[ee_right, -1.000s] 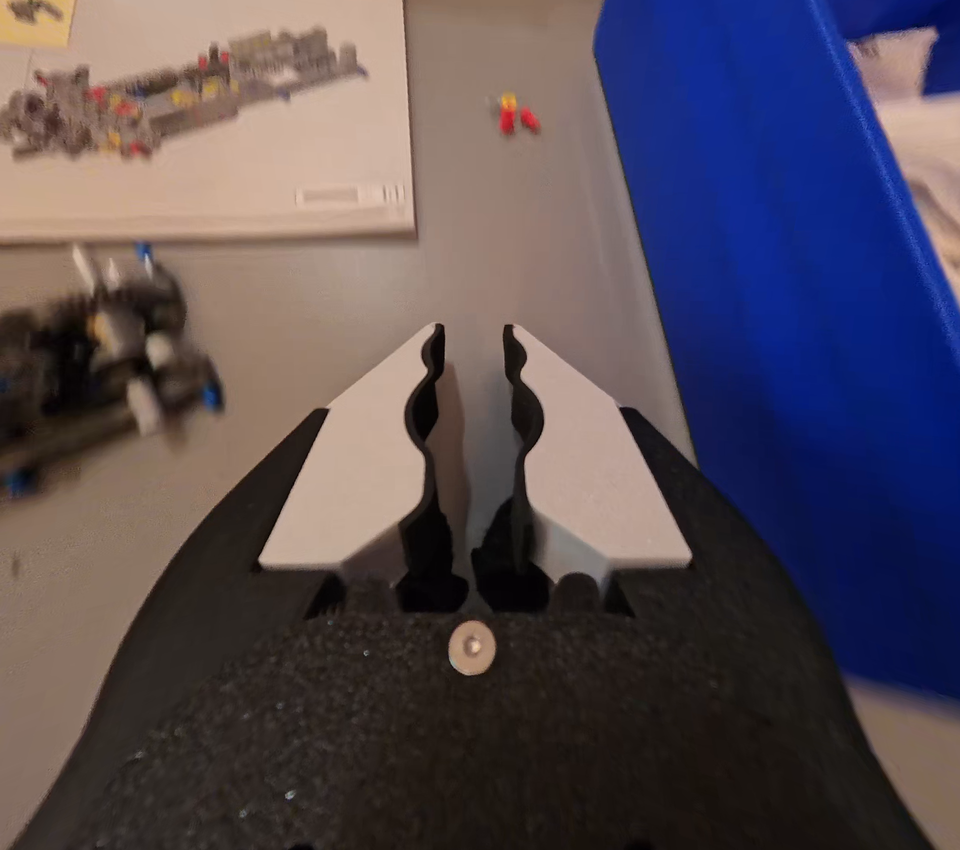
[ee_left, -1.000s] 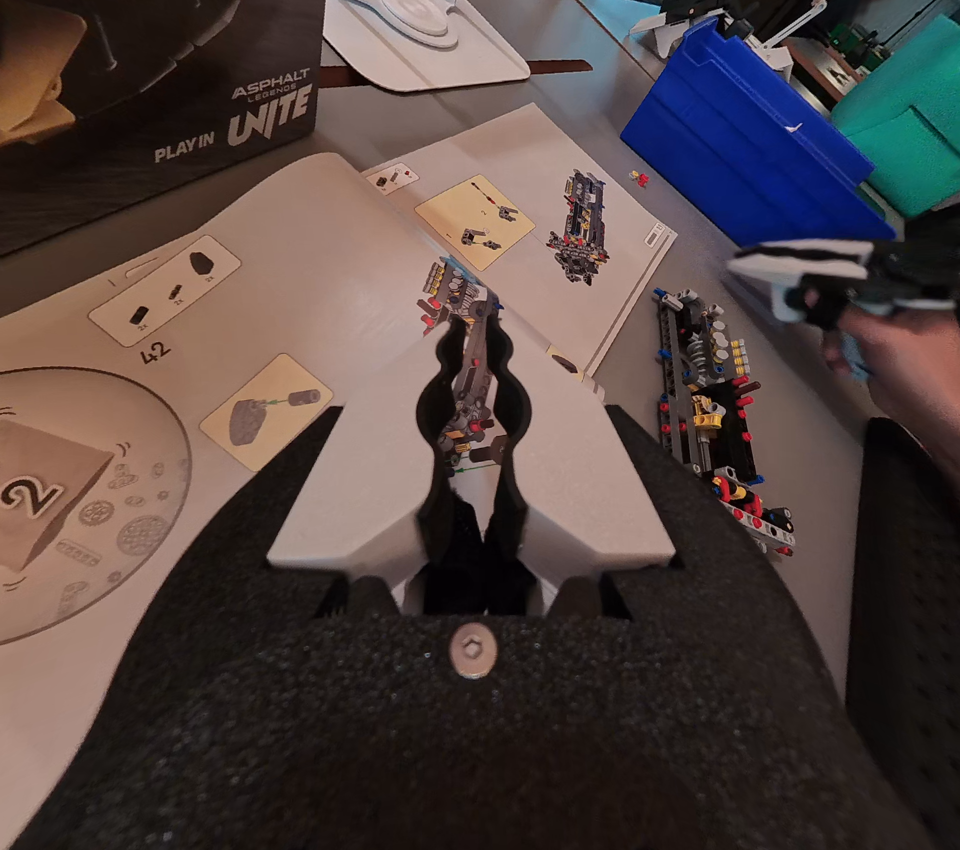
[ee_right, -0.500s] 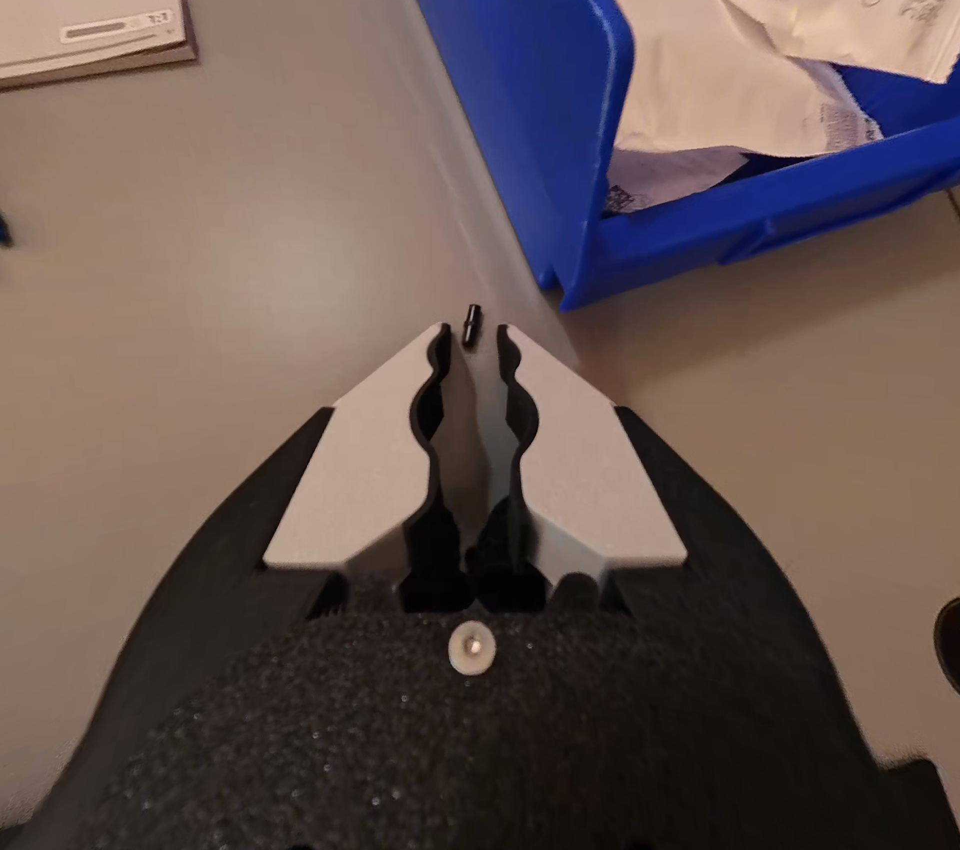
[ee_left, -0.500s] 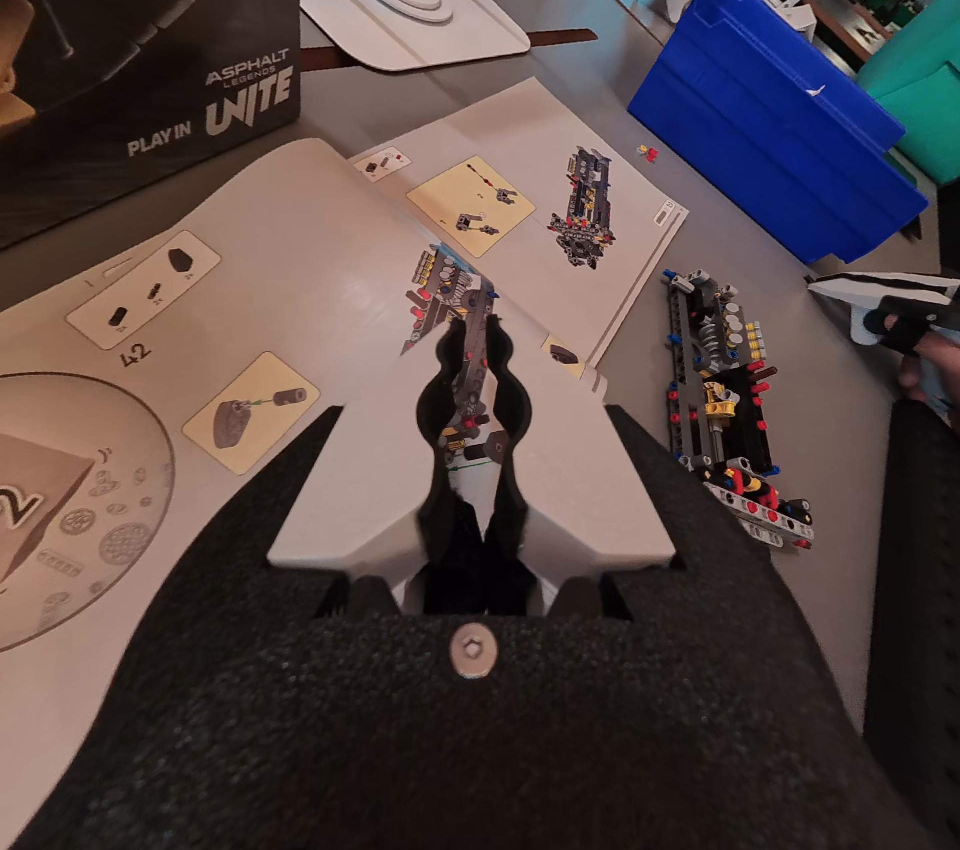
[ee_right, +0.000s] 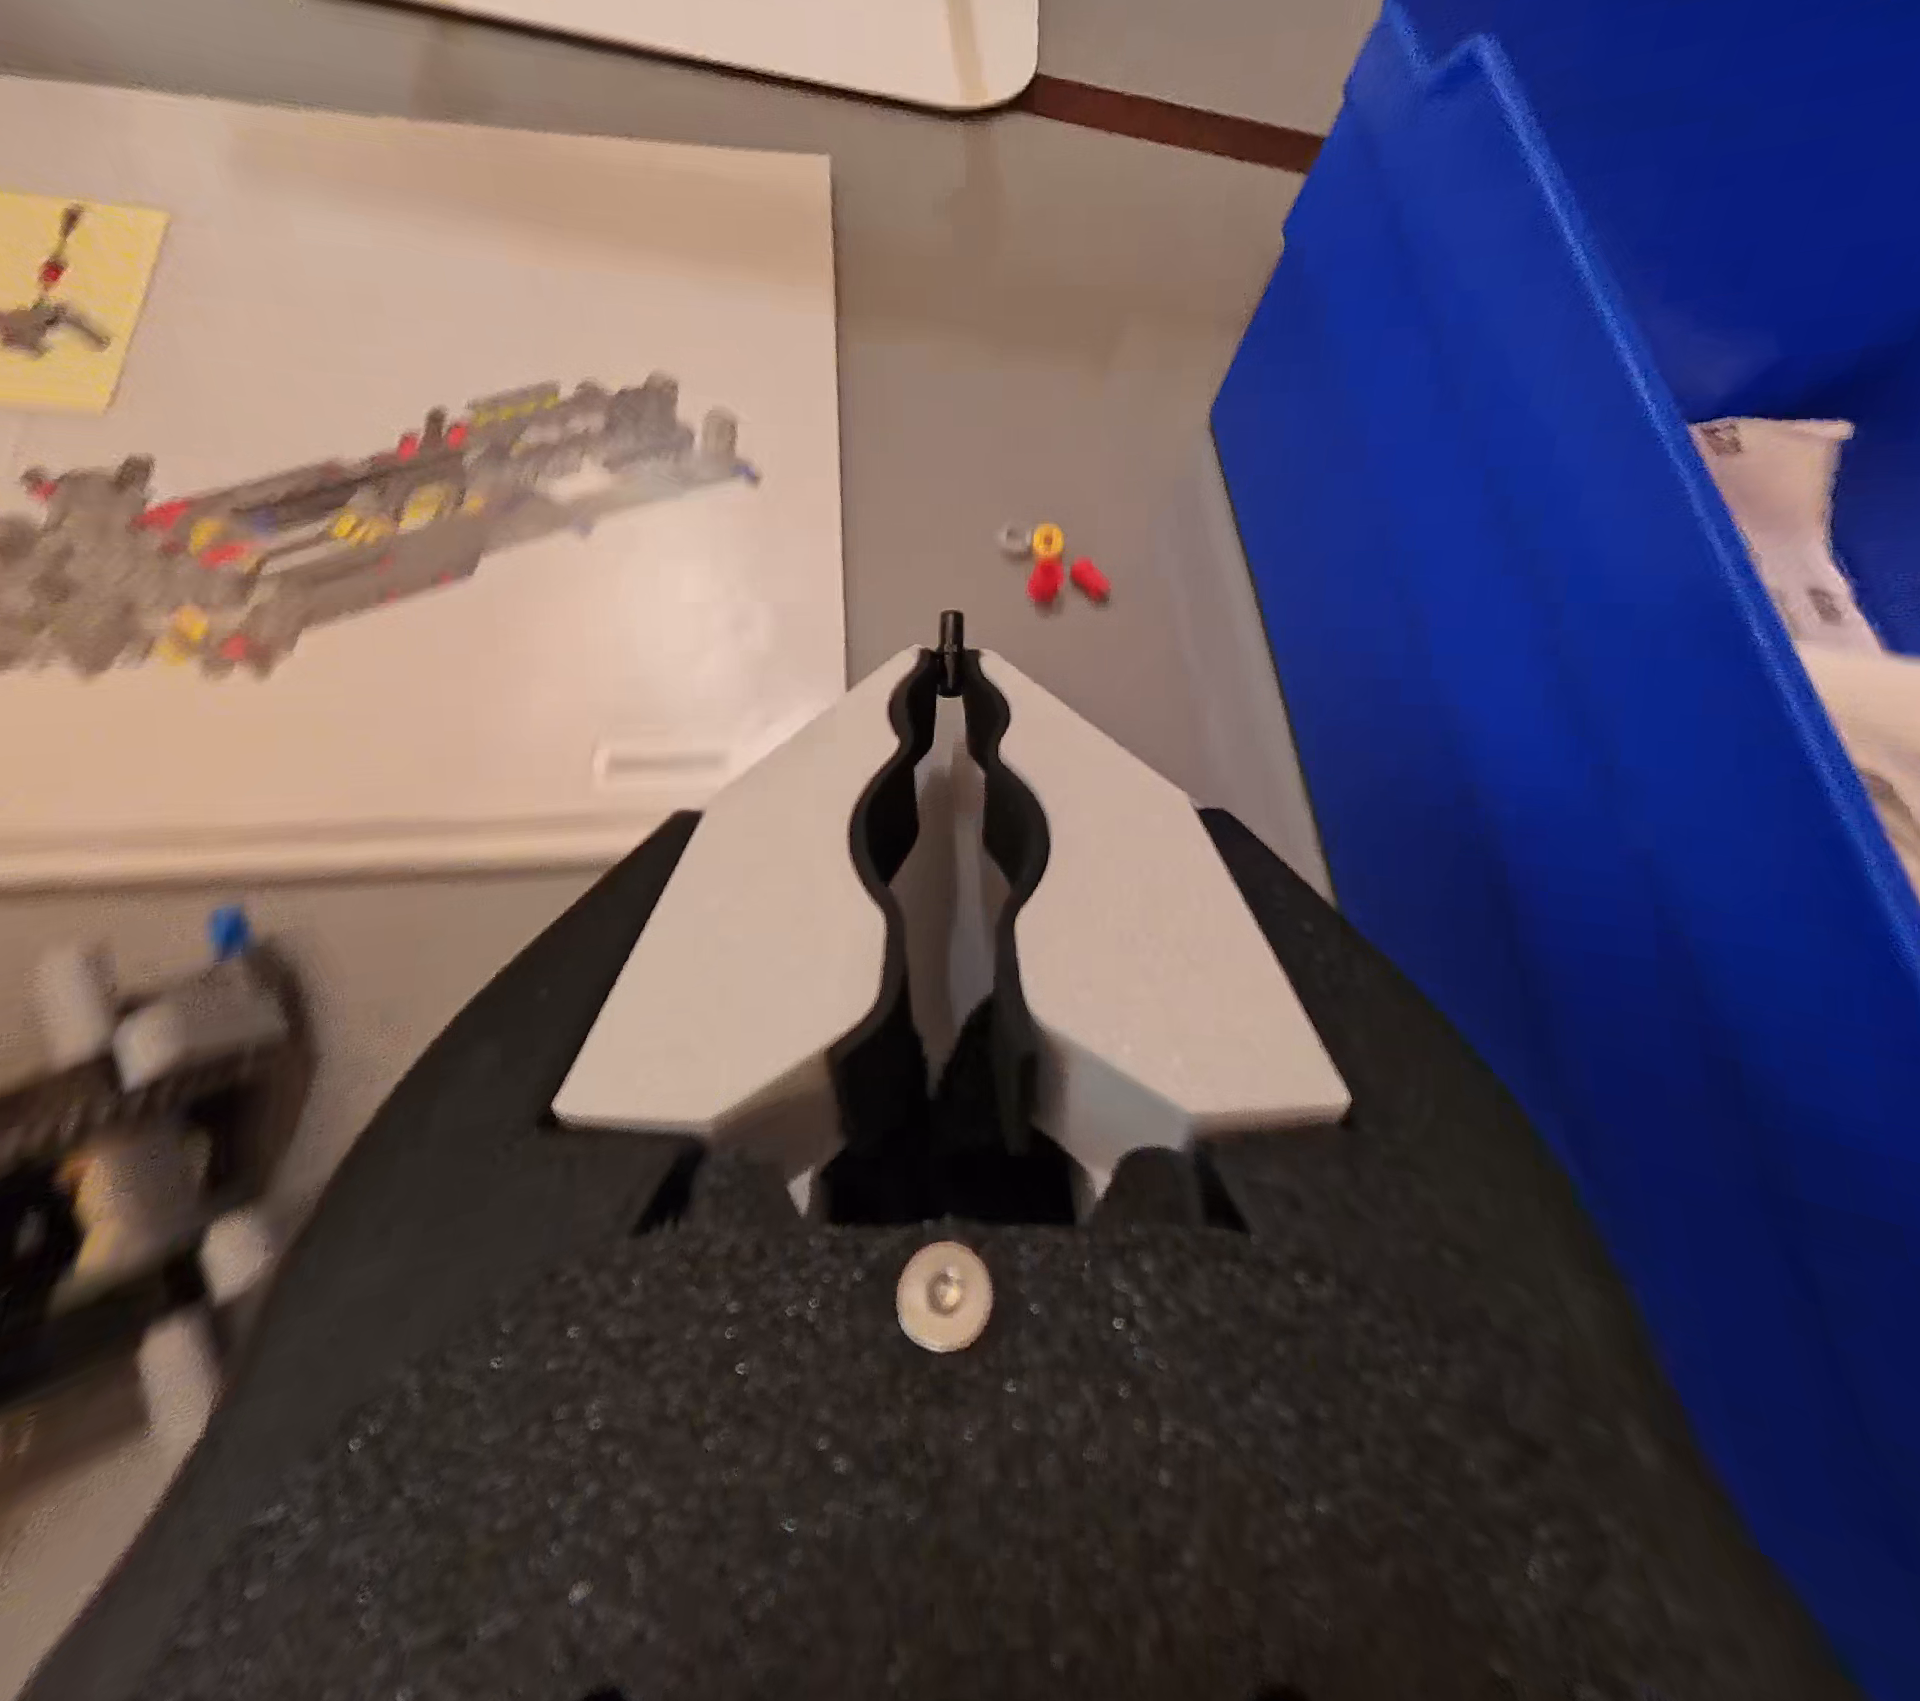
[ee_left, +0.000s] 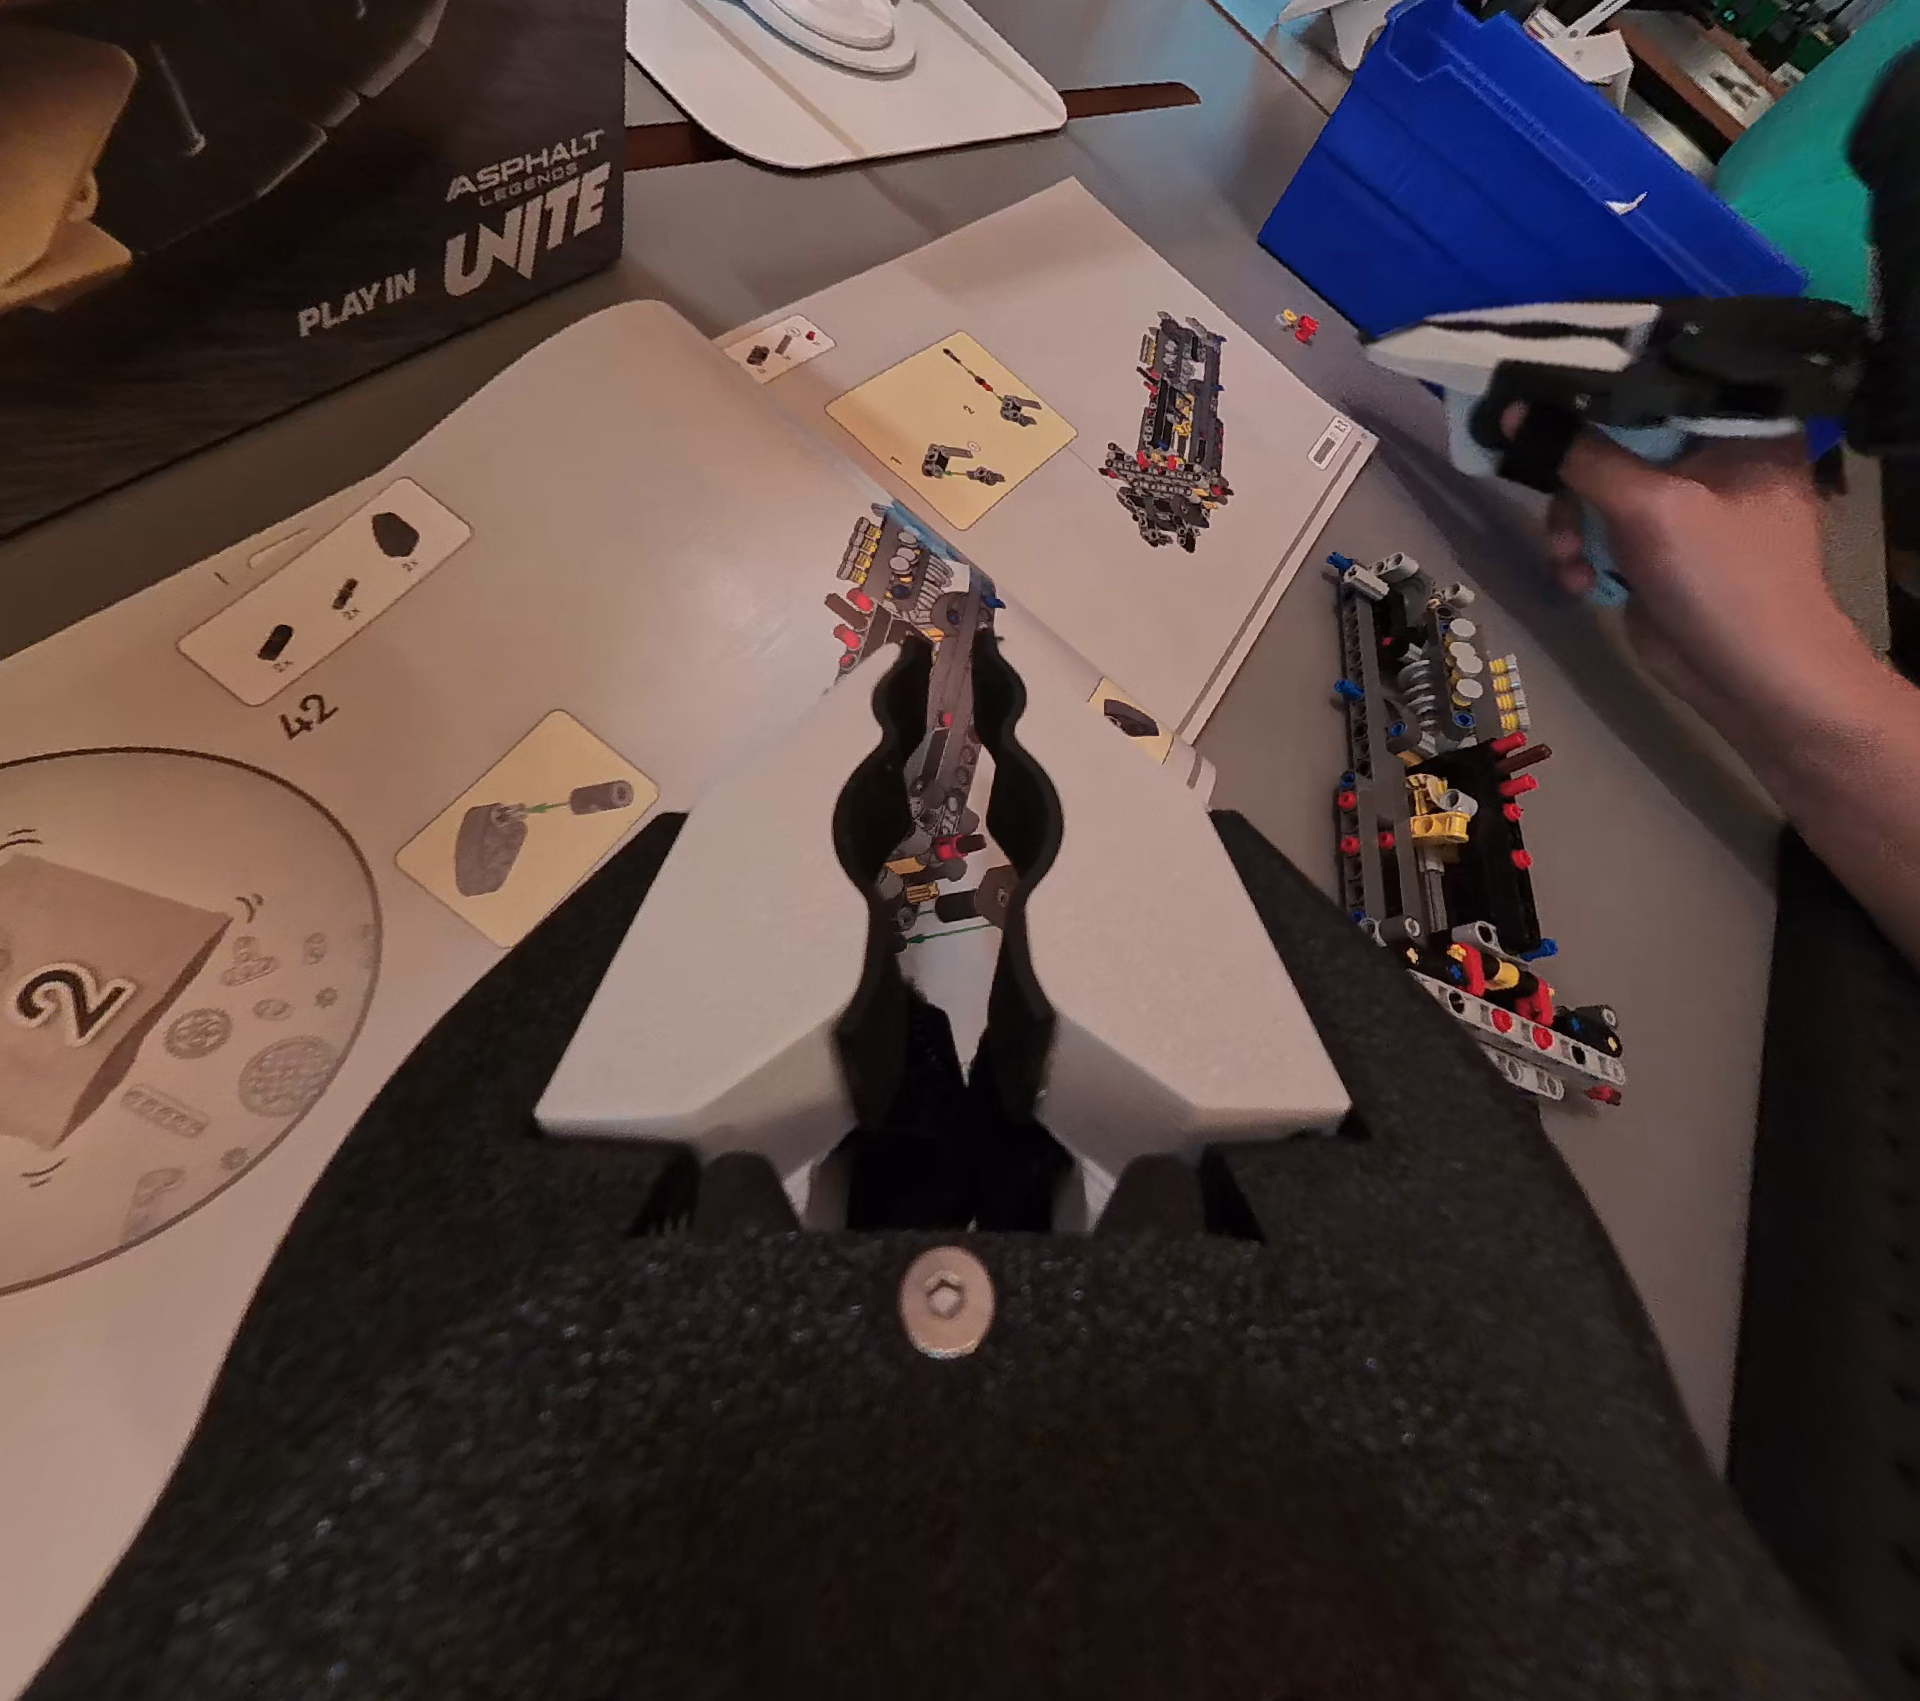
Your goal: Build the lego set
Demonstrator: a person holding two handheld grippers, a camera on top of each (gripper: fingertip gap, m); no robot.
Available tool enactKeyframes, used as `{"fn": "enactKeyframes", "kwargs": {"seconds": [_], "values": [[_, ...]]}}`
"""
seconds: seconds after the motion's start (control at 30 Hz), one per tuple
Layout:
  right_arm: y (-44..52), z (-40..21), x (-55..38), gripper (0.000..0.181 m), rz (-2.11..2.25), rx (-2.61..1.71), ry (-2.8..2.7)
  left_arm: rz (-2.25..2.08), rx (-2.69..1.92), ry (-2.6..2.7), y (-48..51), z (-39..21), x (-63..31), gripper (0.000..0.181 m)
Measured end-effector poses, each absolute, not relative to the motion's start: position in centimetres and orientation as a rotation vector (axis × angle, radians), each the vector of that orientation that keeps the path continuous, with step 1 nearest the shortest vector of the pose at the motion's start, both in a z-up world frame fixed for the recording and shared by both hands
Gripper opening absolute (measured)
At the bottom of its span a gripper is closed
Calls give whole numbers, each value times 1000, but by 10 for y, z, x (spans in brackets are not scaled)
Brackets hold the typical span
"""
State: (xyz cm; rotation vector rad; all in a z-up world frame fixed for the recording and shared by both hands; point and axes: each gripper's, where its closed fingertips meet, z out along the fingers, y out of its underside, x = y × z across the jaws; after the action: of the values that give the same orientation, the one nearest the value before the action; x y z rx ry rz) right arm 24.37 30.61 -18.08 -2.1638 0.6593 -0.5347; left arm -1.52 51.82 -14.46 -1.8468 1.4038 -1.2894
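My right gripper [ee_right: 949, 664] is shut on a small black pin [ee_right: 949, 641] that sticks out past its fingertips, above the grey table between the open instruction booklet [ee_right: 675, 612] and the blue bin [ee_right: 1558, 508]. Small red and yellow loose pieces [ee_right: 1055, 565] lie just ahead of it. The long, partly built Lego chassis [ee_left: 1444, 820] lies right of the booklet [ee_left: 623, 508]; it shows blurred in the right wrist view [ee_right: 125, 1080]. My left gripper [ee_left: 951, 659] hovers over the booklet, its jaws a narrow gap apart and empty. The right gripper [ee_left: 1387, 347] shows there in a person's hand.
The dark set box [ee_left: 312, 93] stands at the far left. A white stand base [ee_left: 831, 20] sits behind the booklet. The blue bin [ee_left: 1507, 197] at the right holds white bags [ee_right: 1787, 508]. The loose pieces [ee_left: 1297, 323] lie by its corner.
My right gripper swung to the bin's near corner, shut on the black pin there, and came back toward the booklet and the red pieces. The left gripper has barely moved.
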Motion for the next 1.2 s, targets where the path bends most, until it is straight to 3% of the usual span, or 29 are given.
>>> {"fn": "enactKeyframes", "kwargs": {"seconds": [0.4, 0.73, 0.93, 1.1, 1.2], "values": [[322, -206, 269, 4, -475, -2229, 725, -1262, -1845, 1413, 520, -143, -17, 6], [331, -151, 209, 22, -323, -2010, 562, -980, -1752, 1399, 535, -133, -31, 10], [302, -139, 159, 19, -262, -1891, 523, -749, -1825, 1268, 527, -99, -134, 16], [307, -136, 146, 20, -105, -1849, 510, -375, -2003, 936, 583, -80, -293, 18], [313, -138, 141, 20, -77, -1866, 479, -374, -2184, 646, 612, -92, -381, 23]]}}
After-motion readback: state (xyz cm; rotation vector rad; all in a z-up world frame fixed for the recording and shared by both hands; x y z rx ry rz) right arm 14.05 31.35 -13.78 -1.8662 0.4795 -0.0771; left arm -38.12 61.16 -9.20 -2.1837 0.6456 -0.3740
